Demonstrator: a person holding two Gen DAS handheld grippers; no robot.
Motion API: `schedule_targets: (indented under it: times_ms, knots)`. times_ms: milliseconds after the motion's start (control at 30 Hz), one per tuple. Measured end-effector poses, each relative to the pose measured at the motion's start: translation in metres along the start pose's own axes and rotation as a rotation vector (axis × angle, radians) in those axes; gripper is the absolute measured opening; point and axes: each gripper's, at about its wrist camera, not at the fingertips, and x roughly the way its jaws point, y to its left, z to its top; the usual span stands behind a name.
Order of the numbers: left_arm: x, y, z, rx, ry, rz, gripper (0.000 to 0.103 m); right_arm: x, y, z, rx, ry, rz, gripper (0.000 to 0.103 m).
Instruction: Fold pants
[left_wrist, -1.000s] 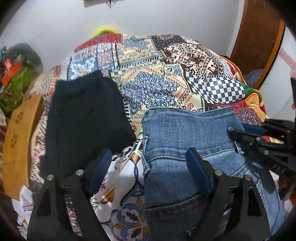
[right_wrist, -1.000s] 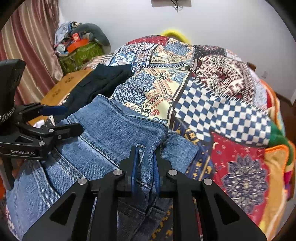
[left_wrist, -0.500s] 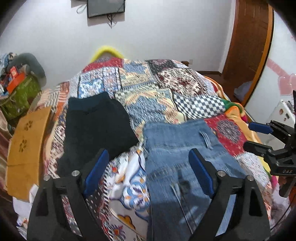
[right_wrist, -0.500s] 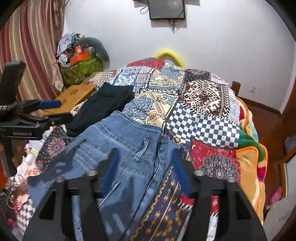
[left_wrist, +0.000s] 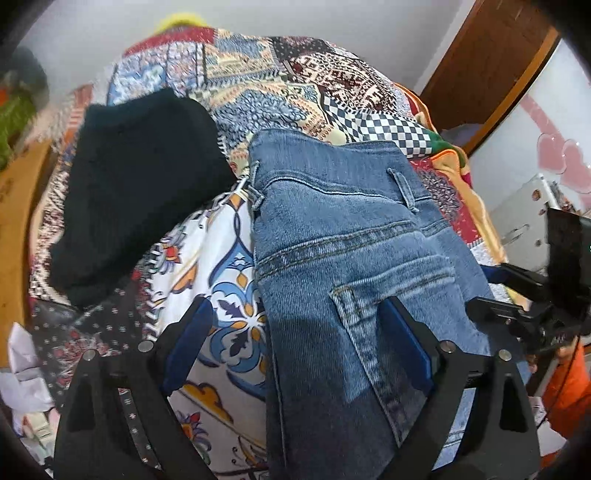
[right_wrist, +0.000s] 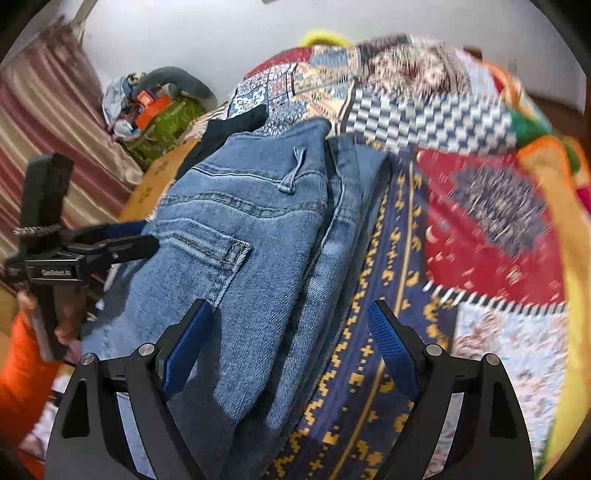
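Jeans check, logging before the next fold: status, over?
Left gripper open, right gripper open, both empty. Jeans flat on patchwork bedspread, waistband far end. Black garment beside jeans' left edge, gap unclear.

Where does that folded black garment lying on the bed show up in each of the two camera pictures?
Left wrist view: the folded black garment fills the upper left, lying just left of the blue denim jeans.
Right wrist view: only a dark sliver shows at upper centre-left, behind the jeans' waistband.
Shared landmark: the blue-and-white checkered patch of the patchwork bedspread.
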Motion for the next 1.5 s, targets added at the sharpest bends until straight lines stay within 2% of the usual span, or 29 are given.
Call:
schedule_targets:
  times_ms: [167, 333, 433, 500, 567, 733, 800, 1000, 1267, 1500]
  knots:
    - [0.015, 0.008, 0.007, -0.045, 0.048, -0.104, 0.094, 0.018, -0.011, 0.013, 0.038, 0.052, 0.093, 0.084]
    - [0.036, 0.017, 0.019, -0.122, 0.099, -0.224, 0.094, 0.032, -0.005, 0.026, 0.009, 0.059, 0.121, 0.086]
    - [0.044, 0.011, 0.025, -0.115, 0.096, -0.239, 0.094, 0.036, -0.004, 0.028, 0.005, 0.061, 0.131, 0.084]
    - [0.049, 0.004, 0.028, -0.110, 0.098, -0.260, 0.092, 0.036, -0.005, 0.028, 0.000, 0.060, 0.139, 0.079]
    - [0.050, -0.001, 0.030, -0.099, 0.096, -0.240, 0.089, 0.034, -0.008, 0.028, 0.008, 0.054, 0.144, 0.069]
    - [0.035, -0.006, 0.026, -0.083, 0.061, -0.220, 0.069, 0.021, -0.002, 0.027, -0.028, 0.026, 0.112, 0.048]
    - [0.025, -0.010, 0.022, -0.053, 0.039, -0.193, 0.062, 0.013, 0.006, 0.028, -0.055, 0.001, 0.066, 0.025]
    - [-0.010, -0.015, 0.004, -0.031, -0.029, -0.163, 0.045, -0.006, 0.025, 0.027, -0.114, -0.017, 0.043, 0.022]
    - [-0.076, -0.011, 0.005, -0.017, -0.194, -0.093, 0.041, -0.035, 0.074, 0.041, -0.209, -0.115, 0.045, 0.021]
    - [-0.121, 0.025, 0.031, -0.051, -0.333, -0.018, 0.040, -0.033, 0.119, 0.084, -0.299, -0.178, 0.060, 0.020]
